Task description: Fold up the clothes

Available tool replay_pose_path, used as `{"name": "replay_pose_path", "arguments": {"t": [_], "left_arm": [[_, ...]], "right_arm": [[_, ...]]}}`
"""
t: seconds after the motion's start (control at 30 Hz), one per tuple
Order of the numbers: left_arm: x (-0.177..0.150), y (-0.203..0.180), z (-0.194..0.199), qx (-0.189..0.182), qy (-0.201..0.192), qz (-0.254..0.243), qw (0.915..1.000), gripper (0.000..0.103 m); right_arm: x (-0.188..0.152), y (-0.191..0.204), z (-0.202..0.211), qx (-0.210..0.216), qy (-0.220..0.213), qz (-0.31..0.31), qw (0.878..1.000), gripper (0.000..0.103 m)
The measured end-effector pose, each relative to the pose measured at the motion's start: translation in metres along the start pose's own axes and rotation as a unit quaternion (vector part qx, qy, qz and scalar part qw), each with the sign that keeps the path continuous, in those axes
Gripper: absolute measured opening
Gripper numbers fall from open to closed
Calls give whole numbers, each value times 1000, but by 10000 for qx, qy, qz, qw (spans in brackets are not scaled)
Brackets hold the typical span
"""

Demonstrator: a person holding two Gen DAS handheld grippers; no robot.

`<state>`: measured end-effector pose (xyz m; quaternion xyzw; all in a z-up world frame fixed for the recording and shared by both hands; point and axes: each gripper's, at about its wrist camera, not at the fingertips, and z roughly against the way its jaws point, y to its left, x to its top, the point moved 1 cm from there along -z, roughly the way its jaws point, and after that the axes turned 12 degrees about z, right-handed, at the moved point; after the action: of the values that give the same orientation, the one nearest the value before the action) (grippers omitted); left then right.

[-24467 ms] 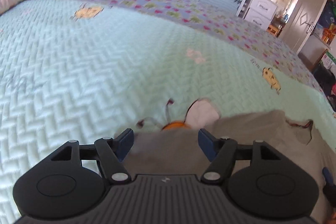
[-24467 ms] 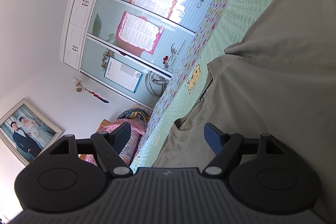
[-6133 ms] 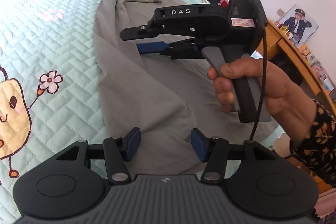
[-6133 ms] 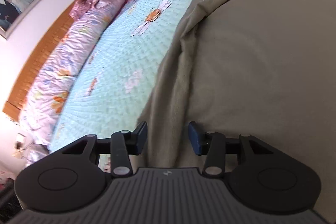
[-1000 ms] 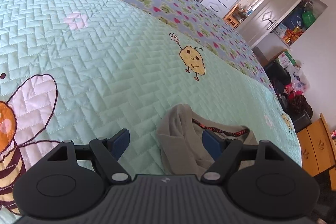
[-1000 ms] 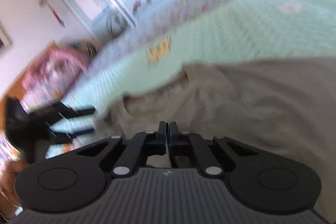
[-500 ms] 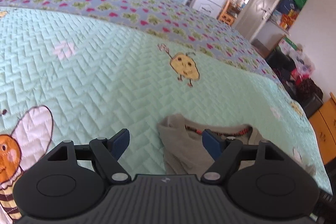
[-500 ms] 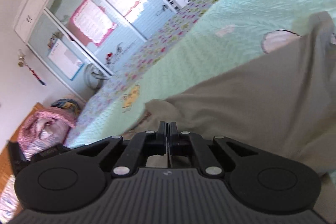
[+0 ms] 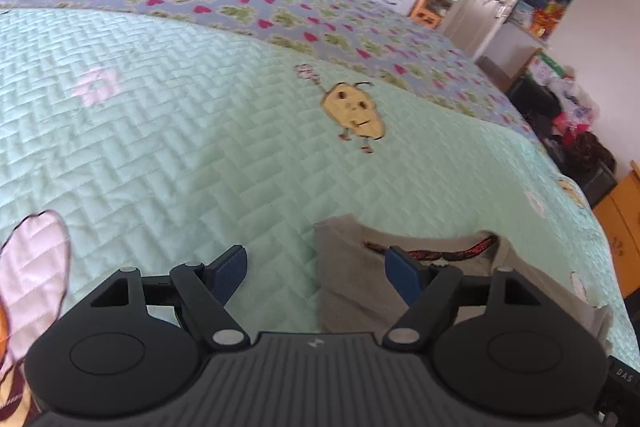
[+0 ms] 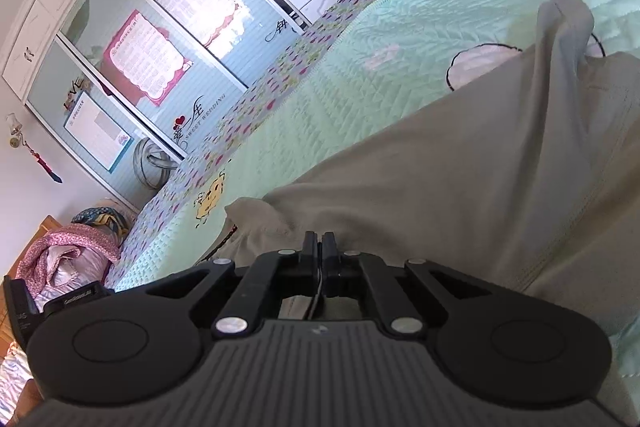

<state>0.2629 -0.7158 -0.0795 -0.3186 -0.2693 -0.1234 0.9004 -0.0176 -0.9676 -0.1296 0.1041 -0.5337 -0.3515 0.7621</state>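
Left gripper (image 9: 316, 277): jaws stand wide apart and grasp nothing; the left blue pad hangs over bare quilt, the right blue pad (image 9: 404, 275) sits over the collar end of the shirt.
Right gripper (image 10: 319, 247): clenched tight, the two black fingertips meeting; grey cloth lies directly at and beneath the tips, but whether any of it is pinched between them cannot be told.
Grey T-shirt (image 10: 460, 179): spread on the bed, a long smooth fold running away from the right gripper; one corner stands up in a small peak at the far end. In the left wrist view its neckline (image 9: 440, 253) with a dark red patterned inner band faces away from the camera.
Mint green quilted bedspread (image 9: 180, 131): carries the shirt; a yellow cartoon figure (image 9: 354, 113) lies beyond the collar, well apart from it.
Surroundings: sliding wardrobe doors (image 10: 152, 67) behind the bed, rolled pink bedding (image 10: 68, 259) at the headboard end.
Obstructions: nothing lies between the left gripper's pads and the collar.
Change from a second ago: the left gripper's view has swung to bring the collar lower and squarer; its jaws are as wide as before, and the right gripper's are as tightly closed.
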Motion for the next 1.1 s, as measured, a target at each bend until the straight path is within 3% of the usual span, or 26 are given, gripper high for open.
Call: {"name": "replay_pose_path", "arguments": {"t": [0.13, 0.33, 0.4, 0.43, 0.57, 0.67, 0.73, 0.8, 0.87, 0.9, 1.03, 1.1], "left_arm": [[1, -5, -4, -331, 220, -147, 9991, 57], [0, -5, -9, -409, 404, -276, 9980, 55], [1, -12, -13, 10, 318, -810, 9962, 16], [1, -18, -15, 304, 245, -1170, 9924, 4], [18, -21, -25, 998, 4, -1718, 9801, 3], [29, -13, -23, 1059, -142, -1650, 9805, 3], [31, -4, -14, 769, -273, -1377, 9871, 4], [34, 8, -6, 223, -178, -872, 9958, 21], [30, 19, -3, -155, 0, -410, 9990, 69], [27, 24, -2, -291, 72, -225, 9993, 73], [18, 29, -5, -552, 175, 188, 9981, 72], [16, 21, -8, -552, 227, -4, 9982, 70]], "right_arm": [[1, -2, -2, 71, 47, -2, 10000, 2], [0, -1, -4, 271, 141, -1, 9995, 2], [-1, 2, -5, 400, 179, 66, 9990, 3], [-2, 5, -5, 479, 193, 112, 9986, 3], [-4, 13, -8, 531, 212, 284, 9980, 7], [-5, 14, -8, 553, 203, 274, 9979, 7], [-5, 12, -8, 597, 199, 214, 9978, 7], [-5, 9, -8, 621, 192, 137, 9978, 8], [-6, 8, -8, 634, 198, 106, 9977, 8], [-6, 8, -8, 634, 202, 101, 9977, 8], [-6, 8, -7, 630, 230, 99, 9977, 8], [-6, 8, -7, 631, 233, 95, 9977, 8]]}}
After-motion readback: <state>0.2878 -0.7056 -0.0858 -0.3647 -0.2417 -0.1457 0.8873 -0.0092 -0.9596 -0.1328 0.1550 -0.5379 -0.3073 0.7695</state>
